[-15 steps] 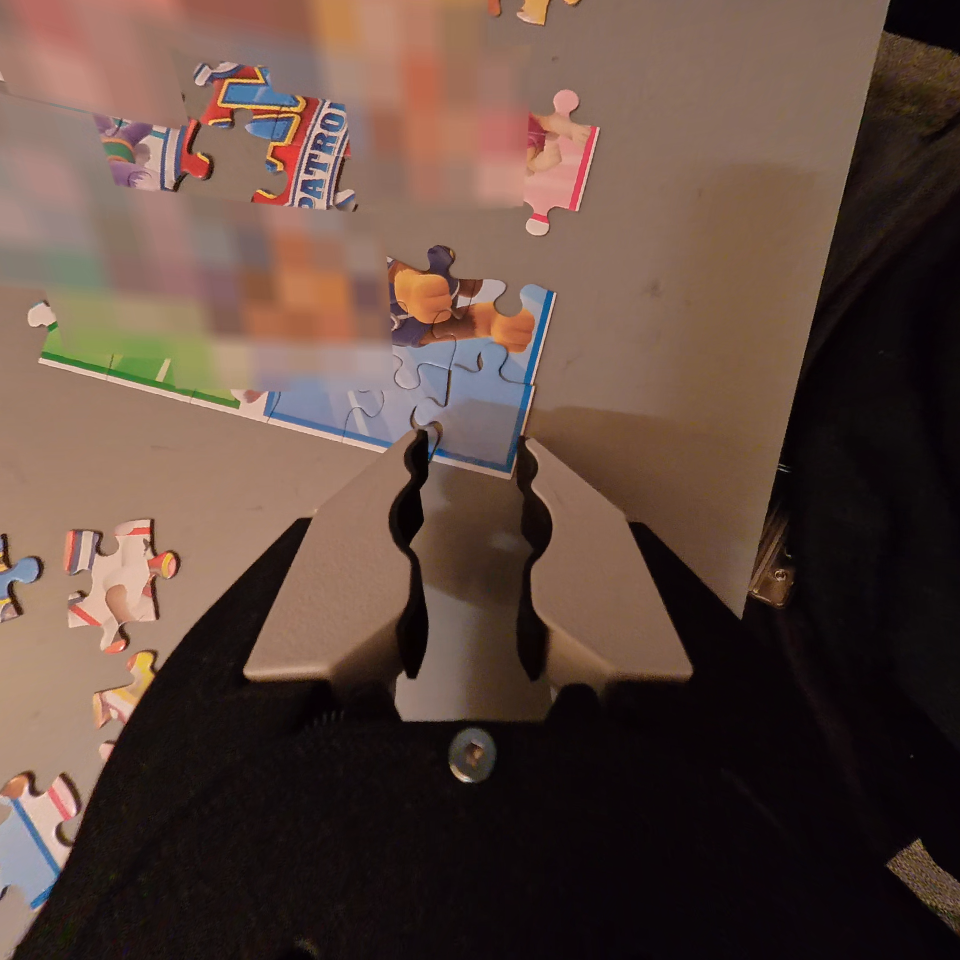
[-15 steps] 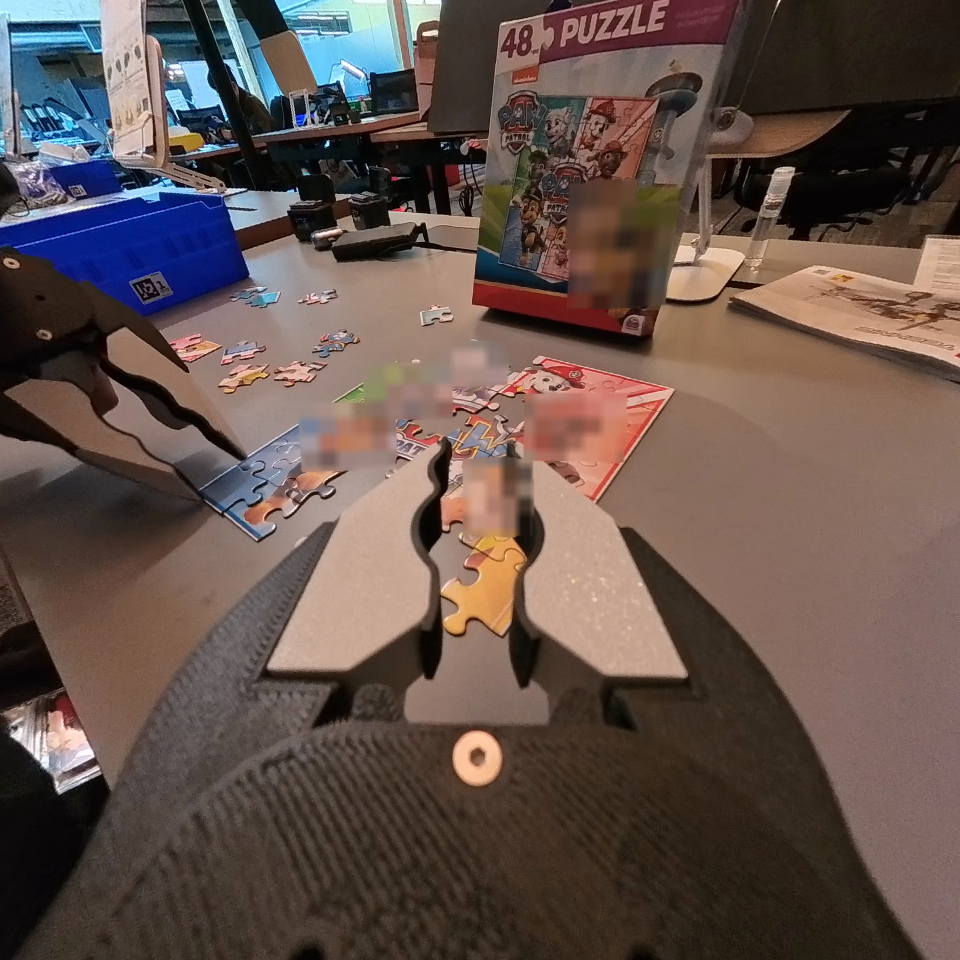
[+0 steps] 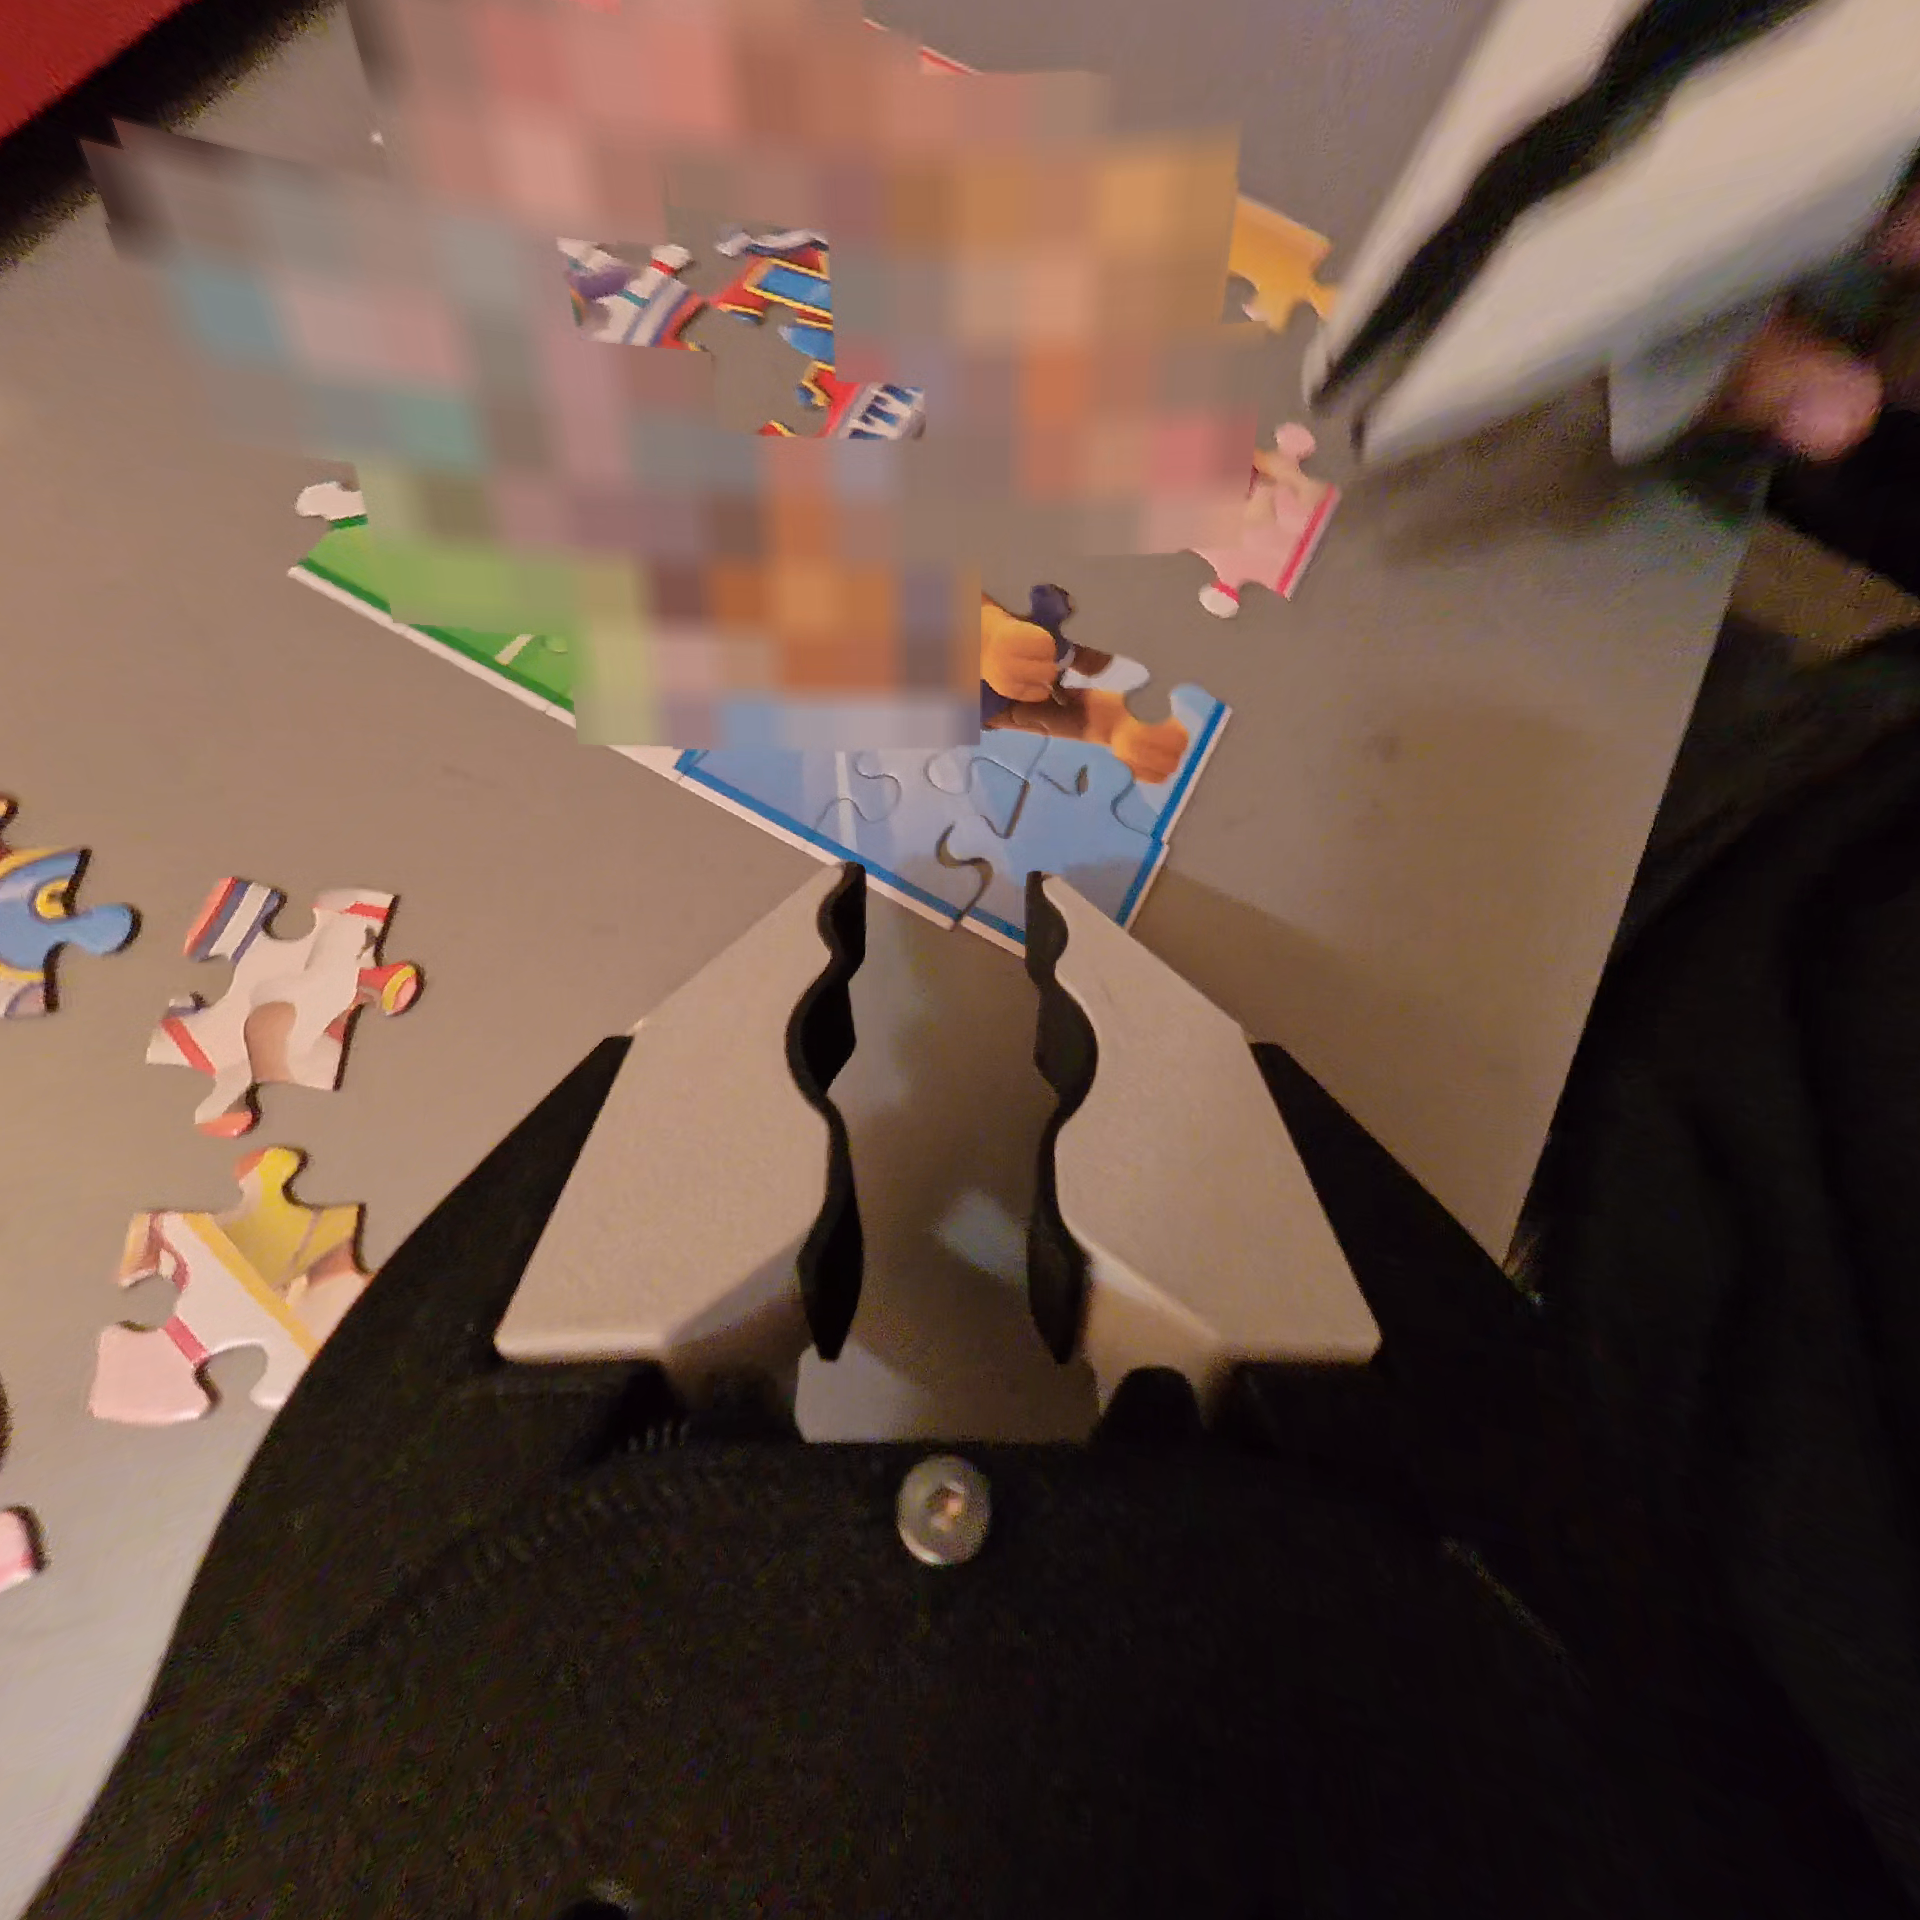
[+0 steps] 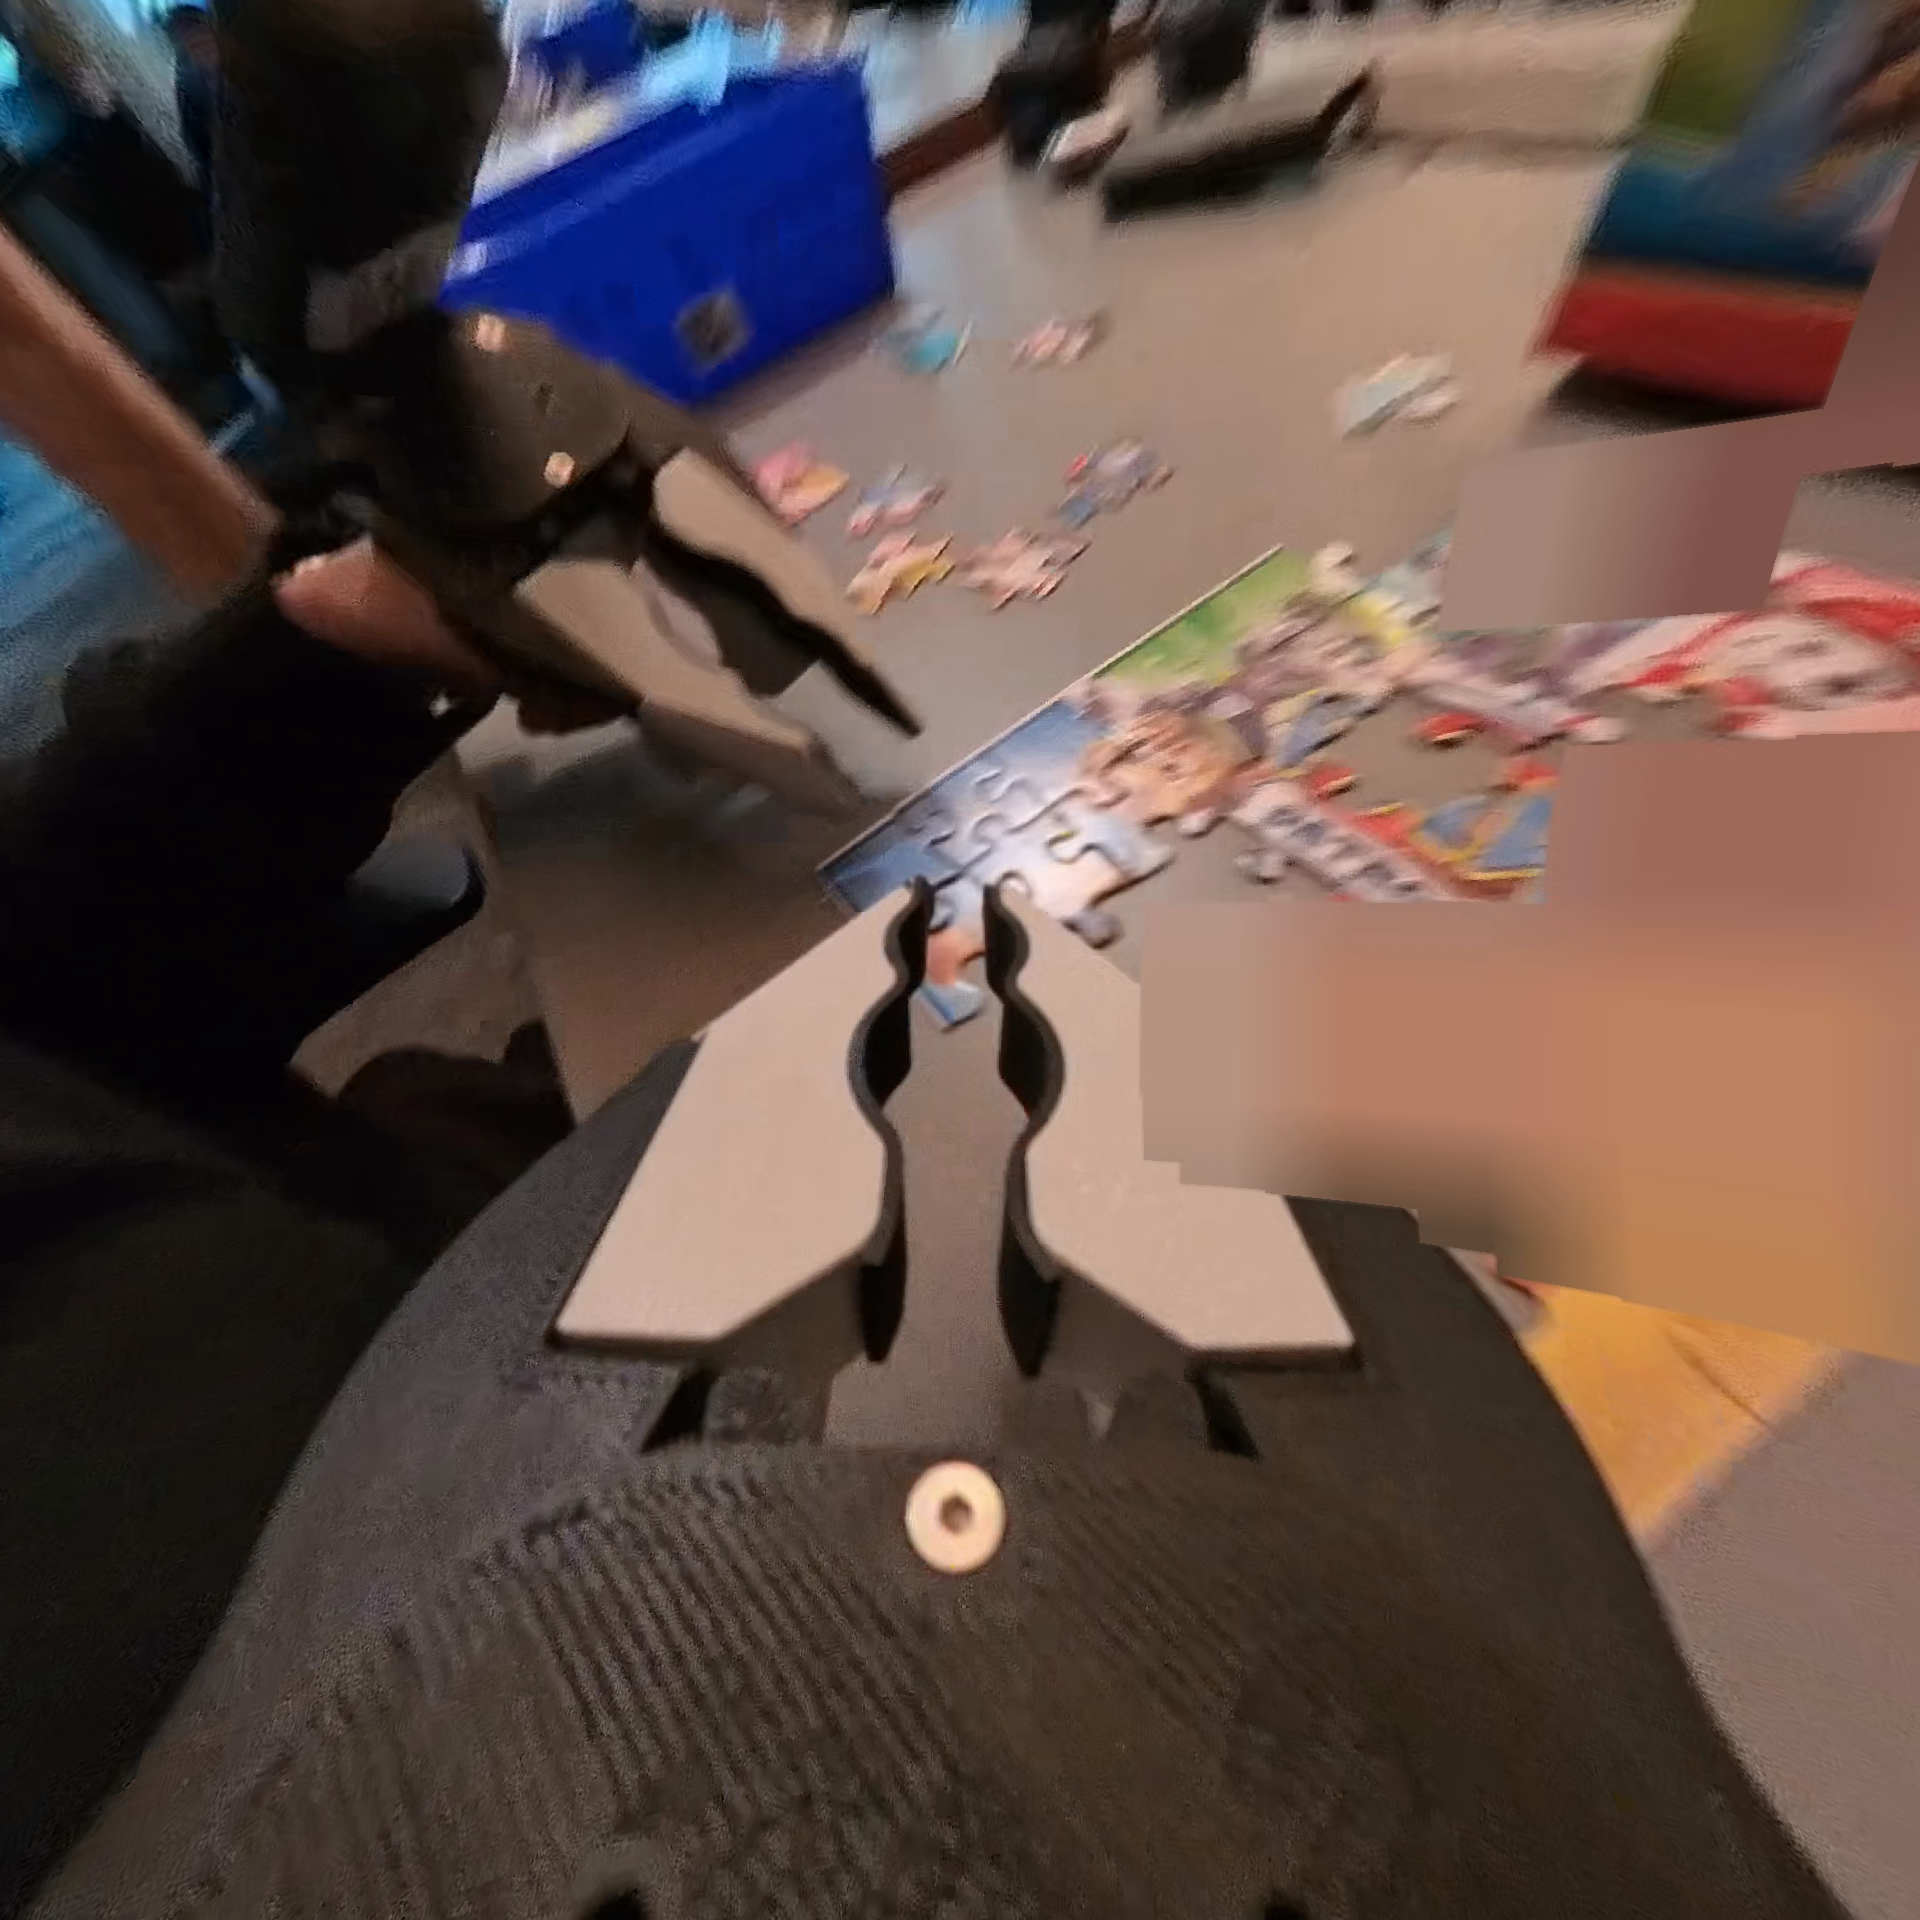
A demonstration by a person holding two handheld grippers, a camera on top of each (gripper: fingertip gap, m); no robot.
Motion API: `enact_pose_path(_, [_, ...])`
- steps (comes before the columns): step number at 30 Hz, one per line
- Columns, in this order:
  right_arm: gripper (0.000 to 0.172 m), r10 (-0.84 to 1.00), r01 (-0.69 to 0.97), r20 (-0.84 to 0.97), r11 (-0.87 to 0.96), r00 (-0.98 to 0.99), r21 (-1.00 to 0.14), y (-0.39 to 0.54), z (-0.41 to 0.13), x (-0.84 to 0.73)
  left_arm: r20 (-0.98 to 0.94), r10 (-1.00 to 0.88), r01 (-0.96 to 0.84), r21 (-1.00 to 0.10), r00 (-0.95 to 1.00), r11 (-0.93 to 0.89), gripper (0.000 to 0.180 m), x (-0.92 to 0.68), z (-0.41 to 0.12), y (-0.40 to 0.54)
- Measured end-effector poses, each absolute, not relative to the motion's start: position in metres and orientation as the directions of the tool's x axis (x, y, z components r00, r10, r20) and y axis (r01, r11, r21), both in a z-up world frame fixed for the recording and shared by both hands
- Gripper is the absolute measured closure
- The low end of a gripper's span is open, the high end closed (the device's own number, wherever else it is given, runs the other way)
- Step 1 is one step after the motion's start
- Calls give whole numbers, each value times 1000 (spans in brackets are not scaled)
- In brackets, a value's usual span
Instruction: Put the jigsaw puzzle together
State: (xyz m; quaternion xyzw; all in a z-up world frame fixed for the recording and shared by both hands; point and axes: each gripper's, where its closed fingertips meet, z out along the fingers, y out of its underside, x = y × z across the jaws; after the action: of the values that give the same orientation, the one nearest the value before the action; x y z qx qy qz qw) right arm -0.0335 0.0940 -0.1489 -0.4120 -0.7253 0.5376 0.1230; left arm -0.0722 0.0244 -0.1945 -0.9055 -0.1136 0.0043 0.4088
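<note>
Left: loose pieces [image 3: 281,997] lie on the grey table [image 3: 540,831]. The left gripper [image 3: 945,894] is open and empty, its tips just over the near blue edge of the joined puzzle [image 3: 1039,821]. Right: the right gripper [image 4: 956,904] has narrowed to a slim gap since half a second ago. The yellow piece [image 3: 1273,260] no longer sits between its fingers and lies by the puzzle's far right side. Only the puzzle's corner shows through the gap.

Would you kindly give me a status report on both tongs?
Left tongs open, empty, tips at assembled puzzle's blue corner. Right tongs nearly closed, grasp unclear. Loose pieces alongside.
</note>
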Motion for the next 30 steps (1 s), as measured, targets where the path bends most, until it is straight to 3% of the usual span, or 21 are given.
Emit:
enact_pose_path(4, [172,712,495,-199,233,-673,-837,56,-170,-37,176,311,332,-752,934,-569,153,-80,-198,25])
enact_pose_path(10, [172,750,535,-101,362,-653,-763,48,-196,-46,181,326,349,-730,928,-587,152,-72,-205,19])
enact_pose_path(30, [170,755,538,-98,363,-648,-761,40,-201,-55,250,327,403,-707,911,-581,157,-68,-208,19])
